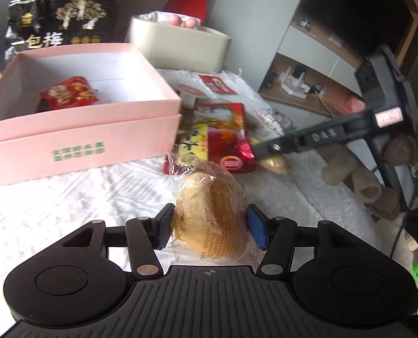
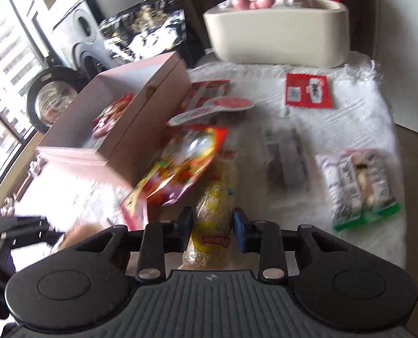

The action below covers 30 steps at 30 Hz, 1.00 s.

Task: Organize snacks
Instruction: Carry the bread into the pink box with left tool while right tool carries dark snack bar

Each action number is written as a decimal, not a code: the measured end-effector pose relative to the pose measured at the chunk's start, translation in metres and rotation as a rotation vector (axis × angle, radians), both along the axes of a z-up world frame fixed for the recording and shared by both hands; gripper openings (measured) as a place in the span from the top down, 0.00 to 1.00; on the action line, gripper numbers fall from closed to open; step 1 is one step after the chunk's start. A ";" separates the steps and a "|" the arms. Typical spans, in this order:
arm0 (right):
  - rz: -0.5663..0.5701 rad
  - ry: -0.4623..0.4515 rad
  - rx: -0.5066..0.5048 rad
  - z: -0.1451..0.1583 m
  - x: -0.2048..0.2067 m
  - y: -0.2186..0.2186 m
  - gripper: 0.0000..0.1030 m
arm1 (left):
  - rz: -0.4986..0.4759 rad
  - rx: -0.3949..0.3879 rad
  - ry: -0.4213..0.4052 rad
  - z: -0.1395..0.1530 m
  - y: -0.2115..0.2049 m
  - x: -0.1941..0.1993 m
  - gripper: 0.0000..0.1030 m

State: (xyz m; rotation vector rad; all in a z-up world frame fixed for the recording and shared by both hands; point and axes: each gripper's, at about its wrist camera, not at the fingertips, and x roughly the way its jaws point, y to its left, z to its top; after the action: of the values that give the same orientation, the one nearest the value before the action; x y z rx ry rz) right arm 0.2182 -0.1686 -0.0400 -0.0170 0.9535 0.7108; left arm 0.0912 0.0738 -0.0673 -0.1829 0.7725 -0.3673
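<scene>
A white textured cloth [image 1: 68,197] covers the table, with a window at the far left in the right wrist view. The pink box [image 1: 76,129] holds a red packet [image 1: 68,95]. The left gripper [image 1: 209,225] clamps a clear-wrapped golden bun [image 1: 211,211]; the right gripper [image 2: 213,225] pinches a narrow yellow snack pack [image 2: 211,225].

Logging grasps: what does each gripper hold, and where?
Left gripper: wrapped bun, pinched across its sides. Right gripper: clear yellow snack packet, gripped across its middle.
</scene>
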 end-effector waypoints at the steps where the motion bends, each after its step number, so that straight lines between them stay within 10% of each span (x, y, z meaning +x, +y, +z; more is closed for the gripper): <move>1: 0.016 -0.012 -0.004 0.002 -0.010 0.001 0.67 | 0.026 0.008 -0.006 0.002 0.006 -0.004 0.41; 8: -0.048 -0.270 -0.051 0.033 -0.029 0.003 0.31 | 0.129 0.026 0.012 -0.002 0.025 -0.004 0.41; 19: -0.233 -0.167 -0.139 -0.014 0.085 0.006 0.45 | 0.113 -0.046 0.035 -0.010 0.027 -0.008 0.41; 22: -0.218 -0.177 -0.192 -0.009 0.079 0.011 0.64 | 0.112 -0.057 0.037 -0.011 0.028 -0.007 0.41; 30: -0.189 -0.220 -0.019 0.048 -0.006 -0.012 0.65 | 0.065 0.033 -0.010 -0.004 0.013 -0.014 0.41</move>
State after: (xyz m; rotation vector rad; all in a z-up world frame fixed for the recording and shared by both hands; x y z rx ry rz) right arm 0.2120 -0.1811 0.0078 -0.0210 0.7403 0.5136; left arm 0.0776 0.0870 -0.0716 -0.1752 0.7606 -0.2932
